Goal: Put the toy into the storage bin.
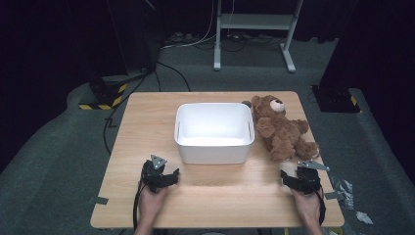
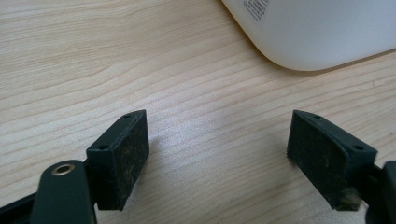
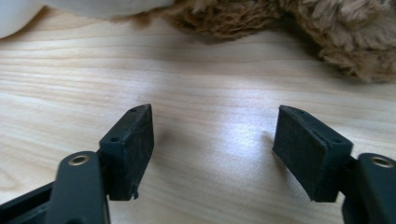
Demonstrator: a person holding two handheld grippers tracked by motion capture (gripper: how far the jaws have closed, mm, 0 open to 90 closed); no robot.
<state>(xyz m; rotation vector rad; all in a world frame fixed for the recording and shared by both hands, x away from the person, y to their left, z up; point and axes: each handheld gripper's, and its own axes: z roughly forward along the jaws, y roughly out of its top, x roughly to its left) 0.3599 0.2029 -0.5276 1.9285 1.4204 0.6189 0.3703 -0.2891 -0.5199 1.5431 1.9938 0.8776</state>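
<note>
- Right gripper [image 3: 212, 149]: jaws spread wide, nothing between them, bare wood below. In the high view it sits at the table's near right corner [image 1: 299, 178], held in the person's right hand [image 1: 308, 203].
- Teddy bear [image 1: 281, 128]: lies on its back just beyond the right gripper, head toward the far edge, feet nearest the tool. Close but apart, no contact.
- Right gripper view: brown fur [image 3: 327, 32] runs across the top edge just ahead of the jaws, with a strip of wood between.
- Left gripper [image 2: 217, 151]: jaws likewise spread, empty, over bare table. High view puts it at the near left [image 1: 159, 176], in the left hand [image 1: 150, 203].
- White tub [image 1: 214, 132]: stands mid-table, empty, ahead and to the right of the left gripper; the bear lies against its right side.
- Left gripper view: shows the tub's rounded corner [image 2: 317, 37] with small printed text near the edge, unreadable; that print cannot be made out from above.
- High view alone gives the whole layout on the table [image 1: 147, 122]: tub centred, bear right, grippers at the two near corners.
</note>
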